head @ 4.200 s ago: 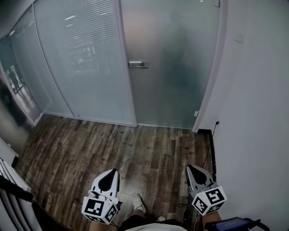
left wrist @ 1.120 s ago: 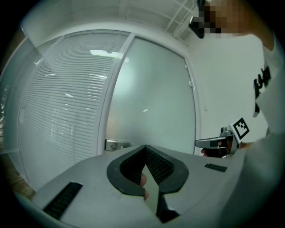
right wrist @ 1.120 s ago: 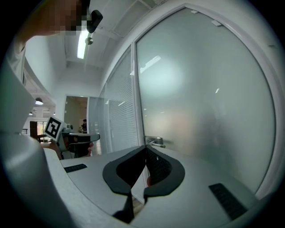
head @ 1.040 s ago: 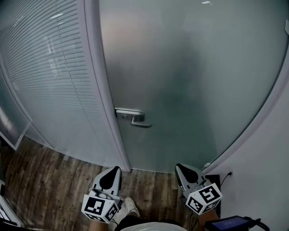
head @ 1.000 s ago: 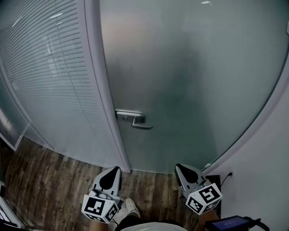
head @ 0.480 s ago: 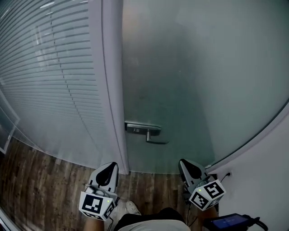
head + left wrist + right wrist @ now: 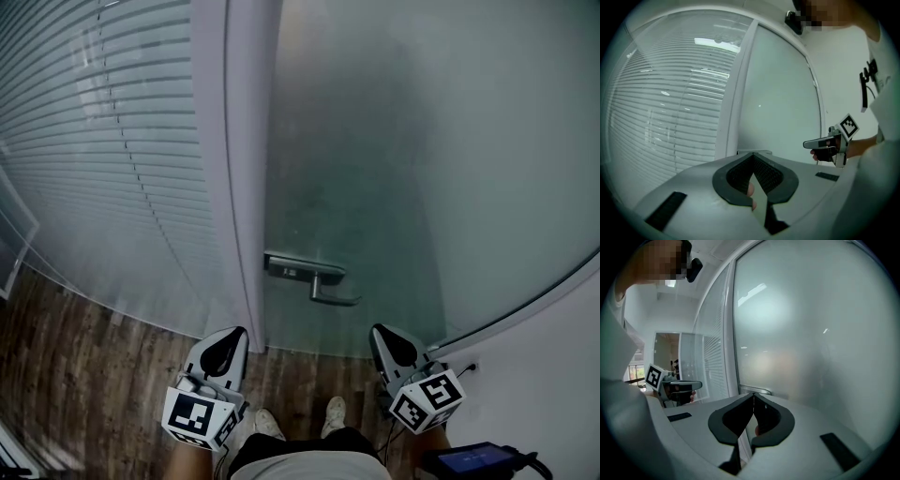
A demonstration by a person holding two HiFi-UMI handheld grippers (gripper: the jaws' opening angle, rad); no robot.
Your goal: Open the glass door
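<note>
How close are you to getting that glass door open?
Done: the person stands right at the glass door, its handle just ahead. In hand: nothing yet; the left gripper and right gripper are both shut, empty, and short of the handle. Left: press the handle and swing the door, which looks closed.

Left claw (image 7: 228,337) and right claw (image 7: 382,334) pale grey, with black ribbed pads (image 7: 740,174), each bearing a white cube (image 7: 197,417) of black square markers. Light shirt (image 7: 314,467), white shoes (image 7: 267,424).
</note>
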